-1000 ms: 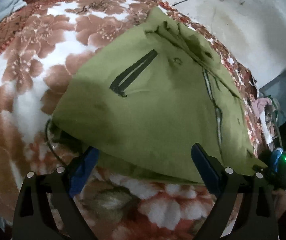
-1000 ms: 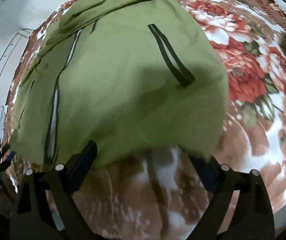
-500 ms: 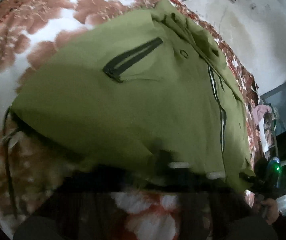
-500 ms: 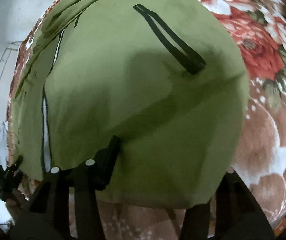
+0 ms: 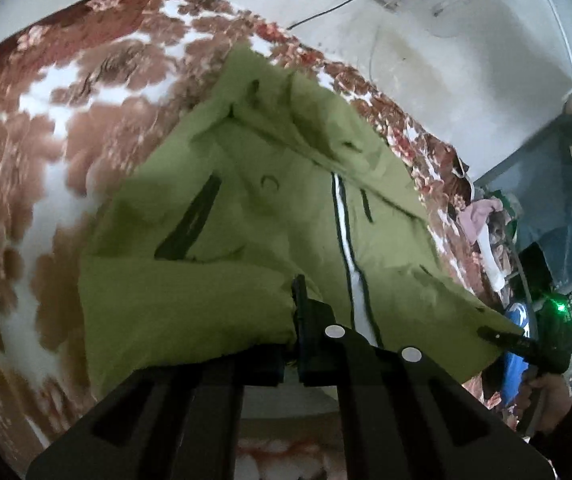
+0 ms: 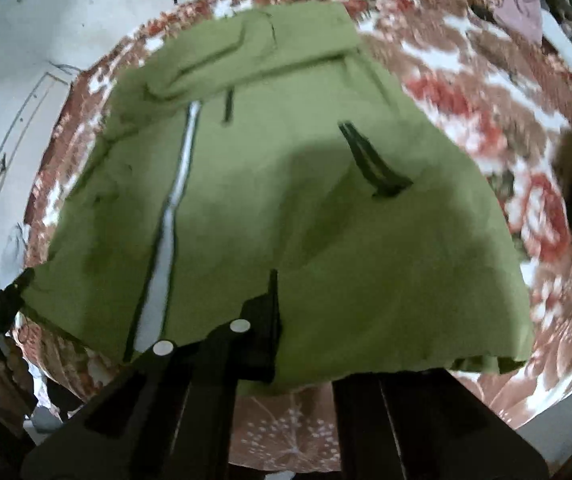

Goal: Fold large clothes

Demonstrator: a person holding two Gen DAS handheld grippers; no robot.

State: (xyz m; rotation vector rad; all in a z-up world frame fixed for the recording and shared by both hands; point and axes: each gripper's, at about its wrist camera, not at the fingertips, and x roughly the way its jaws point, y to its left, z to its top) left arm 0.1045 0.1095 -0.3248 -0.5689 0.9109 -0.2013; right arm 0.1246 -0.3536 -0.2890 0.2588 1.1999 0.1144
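Jacket (image 5: 245, 248) lies on the flowered bed cover (image 5: 45, 128), zipper side up, and I hold its near hem with both grippers. Left gripper (image 5: 297, 312) and right gripper (image 6: 275, 312) are both closed on the hem, well apart, so the hem lifts evenly and I can fold it toward the collar.

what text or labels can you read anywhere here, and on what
None can be read in either view.
green jacket: no print or brand shows; a small round mark on its chest is too blurred to tell.
floral blanket: pattern only, no words.
wall: a small dark mark, too small and blurred to read.
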